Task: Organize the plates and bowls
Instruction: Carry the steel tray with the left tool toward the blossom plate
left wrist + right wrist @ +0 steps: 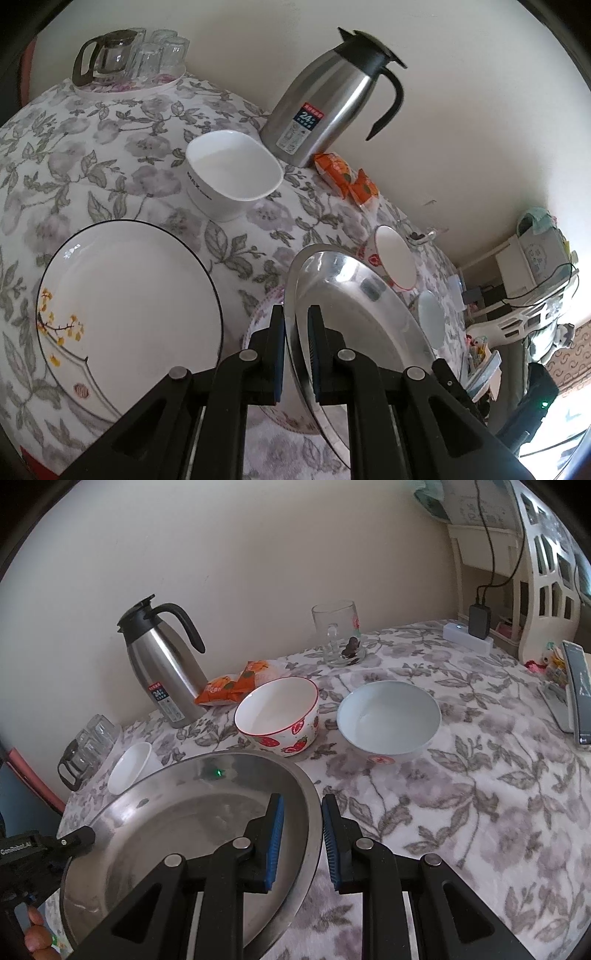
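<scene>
The worktop (480, 812) wears a soft floral cloth. Your left hand-held gripper (297, 350) and right hand-held gripper (303, 845) each pinch opposite rims of the shiny steel pan (184, 830), held above a flowered plate (266, 321). Keep that slippery metal level; lower evenly.

We are carrying two matte black grippers: the left gripper (297, 350) and right gripper (303, 843) are showing angular linked arms, round silver pivot pins and ribbed blue pads (275, 843); white lettering is marking the left one's body.
</scene>
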`<state>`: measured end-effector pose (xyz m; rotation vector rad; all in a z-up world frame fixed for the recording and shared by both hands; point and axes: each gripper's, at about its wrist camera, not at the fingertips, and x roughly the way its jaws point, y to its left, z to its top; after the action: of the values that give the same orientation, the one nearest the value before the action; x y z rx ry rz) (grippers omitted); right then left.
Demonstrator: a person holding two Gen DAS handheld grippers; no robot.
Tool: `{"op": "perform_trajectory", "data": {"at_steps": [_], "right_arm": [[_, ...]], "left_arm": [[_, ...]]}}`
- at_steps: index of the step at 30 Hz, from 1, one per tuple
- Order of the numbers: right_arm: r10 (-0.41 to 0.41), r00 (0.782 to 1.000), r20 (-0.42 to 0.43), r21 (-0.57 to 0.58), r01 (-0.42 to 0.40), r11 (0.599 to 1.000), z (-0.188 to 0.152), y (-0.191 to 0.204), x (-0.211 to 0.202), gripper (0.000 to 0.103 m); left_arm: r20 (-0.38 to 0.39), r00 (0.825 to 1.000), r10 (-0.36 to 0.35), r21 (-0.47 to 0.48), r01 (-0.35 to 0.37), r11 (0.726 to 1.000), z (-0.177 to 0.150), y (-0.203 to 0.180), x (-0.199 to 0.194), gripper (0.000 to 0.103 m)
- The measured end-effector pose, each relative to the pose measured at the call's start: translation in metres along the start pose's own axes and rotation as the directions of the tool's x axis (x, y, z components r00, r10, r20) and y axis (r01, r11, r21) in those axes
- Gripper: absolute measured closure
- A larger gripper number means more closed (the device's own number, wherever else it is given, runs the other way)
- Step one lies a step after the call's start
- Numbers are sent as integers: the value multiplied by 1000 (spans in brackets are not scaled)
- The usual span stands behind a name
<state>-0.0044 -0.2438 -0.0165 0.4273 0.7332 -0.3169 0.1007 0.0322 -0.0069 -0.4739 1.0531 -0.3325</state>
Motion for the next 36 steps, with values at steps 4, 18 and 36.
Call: {"op": "perform_trajectory", "data": {"at_steps": [4, 18, 36], "right_arm": [[-13, 1000, -2, -33, 13, 999, -1, 7, 10, 80], [-36, 998, -55, -96, 31, 995, -14, 12, 36, 80], [-58, 995, -87, -135, 46, 990, -20, 15, 43, 80]], "left_arm": [[-18, 1000, 9, -32, -10, 999, 1, 11, 14, 92], [-37, 999, 18, -54, -20, 998, 2, 29, 36, 92], [-110, 991, 73, -70, -81, 994, -7, 40, 52, 92]]}}
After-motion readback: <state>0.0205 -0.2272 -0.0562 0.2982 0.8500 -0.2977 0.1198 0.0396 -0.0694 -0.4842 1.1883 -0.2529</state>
